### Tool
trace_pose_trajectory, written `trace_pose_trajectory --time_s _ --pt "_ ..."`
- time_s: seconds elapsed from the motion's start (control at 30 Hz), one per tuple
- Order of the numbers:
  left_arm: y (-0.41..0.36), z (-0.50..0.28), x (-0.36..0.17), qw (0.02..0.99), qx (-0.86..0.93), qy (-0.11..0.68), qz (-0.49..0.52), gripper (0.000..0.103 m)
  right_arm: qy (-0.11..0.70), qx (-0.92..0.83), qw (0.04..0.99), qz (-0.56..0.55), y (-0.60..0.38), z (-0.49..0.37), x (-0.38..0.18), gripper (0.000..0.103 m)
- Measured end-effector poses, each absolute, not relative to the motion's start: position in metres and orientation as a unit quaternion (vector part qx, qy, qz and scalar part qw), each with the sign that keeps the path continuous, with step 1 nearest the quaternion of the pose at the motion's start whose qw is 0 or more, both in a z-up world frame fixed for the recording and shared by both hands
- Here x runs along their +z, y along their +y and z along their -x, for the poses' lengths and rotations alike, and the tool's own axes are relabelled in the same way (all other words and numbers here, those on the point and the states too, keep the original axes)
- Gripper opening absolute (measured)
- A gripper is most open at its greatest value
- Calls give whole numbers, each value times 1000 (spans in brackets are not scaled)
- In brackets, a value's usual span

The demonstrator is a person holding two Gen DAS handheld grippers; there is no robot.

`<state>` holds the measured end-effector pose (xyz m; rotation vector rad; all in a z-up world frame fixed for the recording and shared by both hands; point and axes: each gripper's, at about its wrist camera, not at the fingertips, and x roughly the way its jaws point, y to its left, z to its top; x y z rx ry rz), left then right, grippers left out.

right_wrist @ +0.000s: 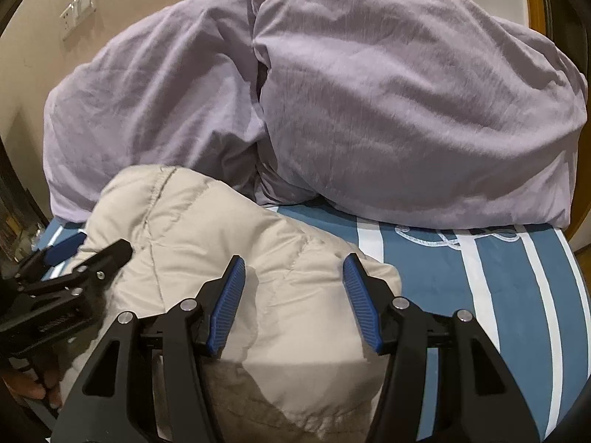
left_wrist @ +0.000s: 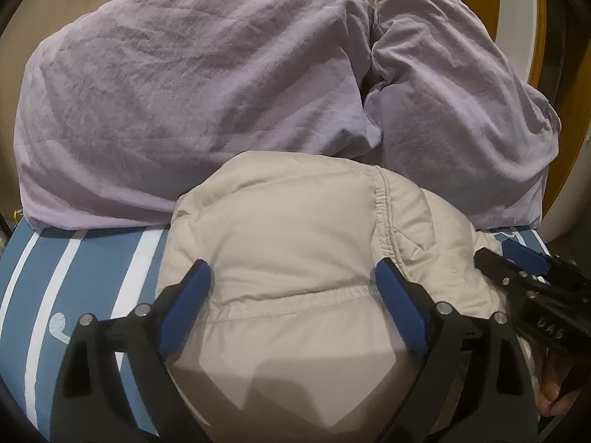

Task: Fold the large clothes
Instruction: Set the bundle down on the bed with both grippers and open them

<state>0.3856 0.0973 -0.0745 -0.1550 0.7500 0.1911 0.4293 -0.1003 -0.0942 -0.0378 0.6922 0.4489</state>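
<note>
A: How many of each thing?

B: 1 beige puffer jacket (left_wrist: 295, 258), 2 lilac pillows, 1 bed with a blue sheet (right_wrist: 517, 295) striped in white, and 2 tools.

A: Where is the jacket?

B: On the bed, bundled into a thick mound right under both tools. In the left wrist view it fills the space between the left tool's (left_wrist: 293, 291) blue pads and runs ahead of them. In the right wrist view it lies between and to the left of the right tool's (right_wrist: 293, 284) pads.

A: How does it look?

B: Padded and quilted, with stitched seams and a gathered elastic hem (left_wrist: 295, 297) crossing just ahead of the left tool. Its surface is puffy and creased, folded over itself.

A: And the tools?

B: Both stand wide apart, straddling the jacket, with nothing pinched. Whether the pads touch the fabric, I cannot tell. Each tool appears in the other's view: the right tool at the jacket's right edge, the left tool at its left edge.

A: What else is around?

B: Ahead of the tools, the left pillow (left_wrist: 184, 110) and the right pillow (left_wrist: 461, 110) lean together against a beige wall (right_wrist: 129, 7), just beyond the jacket's far edge. A white wall switch plate (right_wrist: 79, 11) sits up to the left.
</note>
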Motion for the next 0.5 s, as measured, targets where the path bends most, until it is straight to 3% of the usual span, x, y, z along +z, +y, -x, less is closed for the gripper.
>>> trace_pose_trajectory --time_s 0.5 --pt "91 -390 -83 929 93 353 66 94 332 210 920 11 -102 -439 -123 58"
